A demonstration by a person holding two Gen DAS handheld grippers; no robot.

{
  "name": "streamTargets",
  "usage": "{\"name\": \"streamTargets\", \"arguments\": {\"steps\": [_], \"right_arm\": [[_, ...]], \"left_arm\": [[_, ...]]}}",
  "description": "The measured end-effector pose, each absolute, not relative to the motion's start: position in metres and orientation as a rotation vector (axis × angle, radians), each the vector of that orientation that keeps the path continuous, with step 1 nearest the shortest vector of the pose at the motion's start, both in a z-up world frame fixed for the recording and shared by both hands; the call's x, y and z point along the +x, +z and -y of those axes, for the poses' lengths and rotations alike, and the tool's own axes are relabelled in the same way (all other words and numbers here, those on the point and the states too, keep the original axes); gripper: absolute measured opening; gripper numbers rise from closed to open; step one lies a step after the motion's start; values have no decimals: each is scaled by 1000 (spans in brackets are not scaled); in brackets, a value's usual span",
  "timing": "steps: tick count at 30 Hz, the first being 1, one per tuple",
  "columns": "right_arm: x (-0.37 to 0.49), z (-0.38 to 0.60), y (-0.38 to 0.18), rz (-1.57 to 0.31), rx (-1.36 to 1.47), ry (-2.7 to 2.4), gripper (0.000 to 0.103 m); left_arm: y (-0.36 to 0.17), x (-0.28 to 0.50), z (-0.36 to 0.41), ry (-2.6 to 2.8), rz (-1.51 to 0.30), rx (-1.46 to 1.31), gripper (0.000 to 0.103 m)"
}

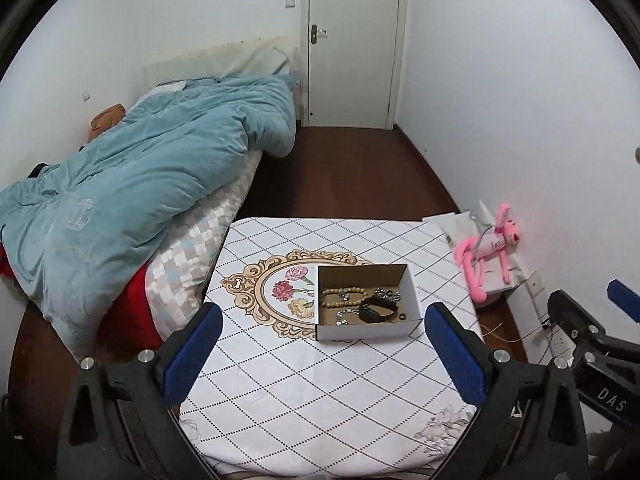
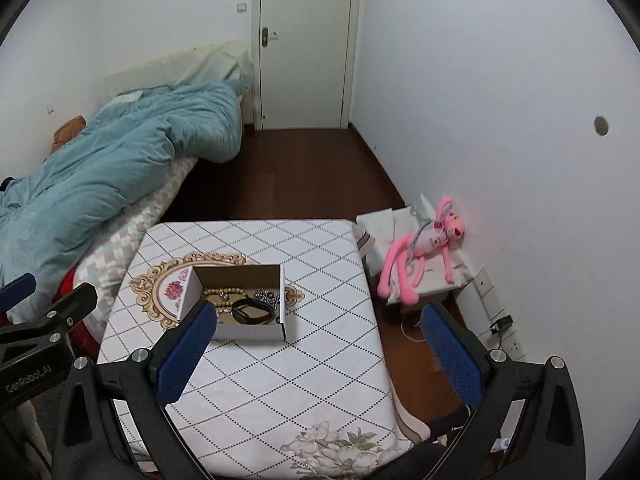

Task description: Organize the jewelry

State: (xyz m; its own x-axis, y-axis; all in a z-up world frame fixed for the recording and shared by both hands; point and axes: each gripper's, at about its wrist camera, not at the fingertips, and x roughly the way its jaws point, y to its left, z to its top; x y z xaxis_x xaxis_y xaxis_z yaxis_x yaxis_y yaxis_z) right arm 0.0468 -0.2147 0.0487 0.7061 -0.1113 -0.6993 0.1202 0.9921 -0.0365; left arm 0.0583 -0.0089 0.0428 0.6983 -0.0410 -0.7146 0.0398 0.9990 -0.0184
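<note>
Right now both grippers hover spread and empty — the jewelry box sits dead ahead of the left gripper, left of the right gripper.

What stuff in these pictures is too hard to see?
- Small silver pieces in the box: too small in both views to tell rings from chains.
- Box's near-left corner: in the right wrist view, the right gripper finger covers it.
- Black band: watch or bracelet, too small to tell.
- Under the blue blanket: hidden in both views.
</note>
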Motion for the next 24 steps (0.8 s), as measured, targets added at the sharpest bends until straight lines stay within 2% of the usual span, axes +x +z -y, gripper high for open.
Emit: {"name": "streamTargets", "arguments": {"steps": [13, 24], "right_arm": [[15, 212, 75, -758, 25, -102, 103], [48, 207, 64, -810, 13, -94, 103]], "left_arm": [[54, 40, 4, -39, -842, -9, 103], [43, 71, 8, -19, -897, 15, 103]]}}
